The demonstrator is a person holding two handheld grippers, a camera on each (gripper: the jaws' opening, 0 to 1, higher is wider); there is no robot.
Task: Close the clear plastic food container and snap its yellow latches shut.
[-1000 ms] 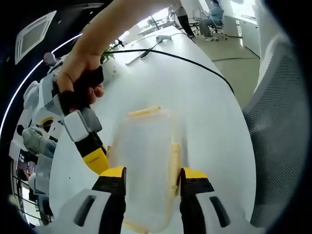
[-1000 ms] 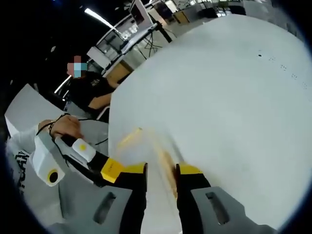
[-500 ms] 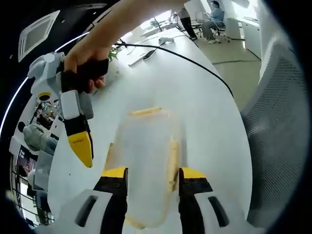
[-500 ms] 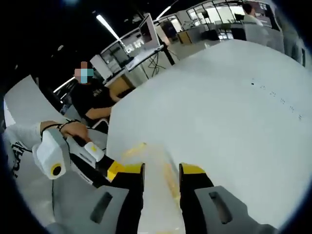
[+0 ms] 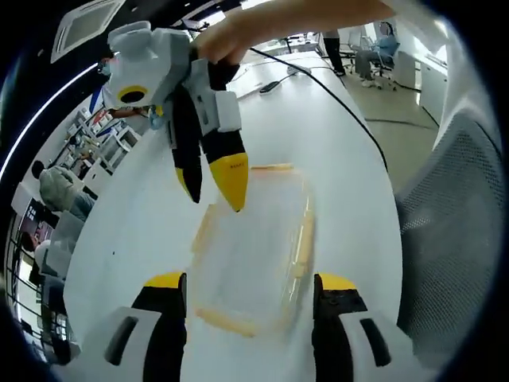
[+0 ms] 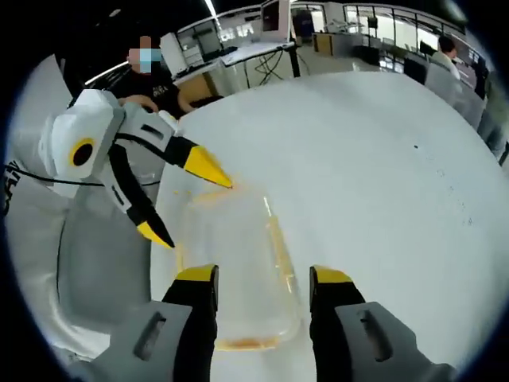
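While the clear container (image 5: 254, 259) lies on the white table (image 5: 342, 159) with its lid resting on top, both grippers hang above it with their jaws apart and nothing between them. In the left gripper view the left gripper (image 5: 248, 293) points along the table with its two yellow-tipped jaws standing wide on either side of the container's near end, not touching it. The right gripper (image 5: 213, 185) comes in from the upper left of that view, held by a hand (image 5: 238, 36) whose bare forearm stretches across the top; its yellow tips point down, spread apart, over the container's far left corner. In the right gripper view the right gripper (image 6: 261, 278) straddles the near end of the container (image 6: 238, 263), and the left gripper (image 6: 184, 205) reaches in from the left, its white body tilted and its two tips open over the far left corner.

The container is rectangular, see-through and looks empty, with yellow latches (image 5: 304, 239) along its sides and ends. Small dark marks on one yellow tip of the right gripper are too blurred to read
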